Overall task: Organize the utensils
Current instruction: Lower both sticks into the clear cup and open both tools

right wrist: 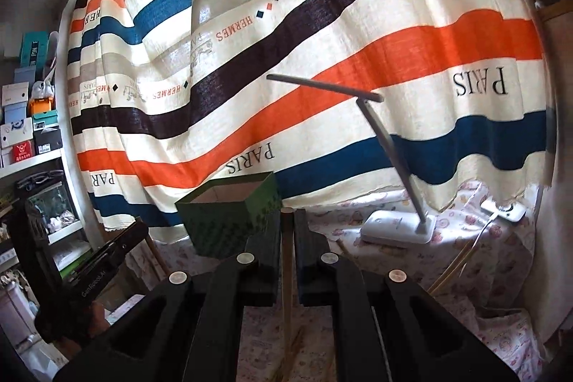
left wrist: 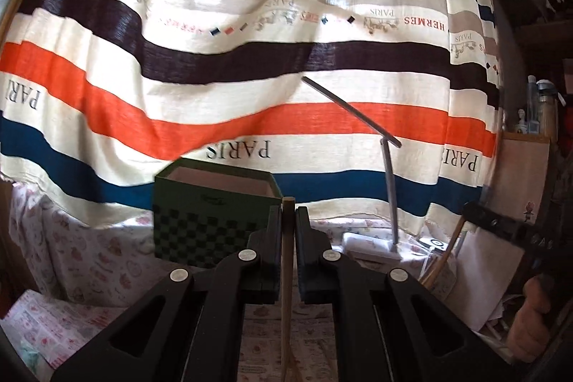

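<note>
In the left wrist view my left gripper [left wrist: 287,213] is shut on a wooden chopstick [left wrist: 286,292] that stands upright between its pads. Just behind it sits a green checkered box [left wrist: 207,228], open at the top. In the right wrist view my right gripper [right wrist: 287,217] is shut on another upright wooden chopstick [right wrist: 286,281]. The same green box [right wrist: 229,221] stands behind and to its left. More wooden sticks [right wrist: 451,267] lean at the right. The left gripper [right wrist: 118,249] shows at the left edge of the right wrist view.
A grey desk lamp [left wrist: 388,188] on a white base [right wrist: 397,228] stands right of the box. A striped cloth [left wrist: 250,59] hangs behind. The table [right wrist: 358,217] wears a floral cover. Shelves of boxes [right wrist: 32,117] fill the far left. A hand [left wrist: 533,321] shows at the right.
</note>
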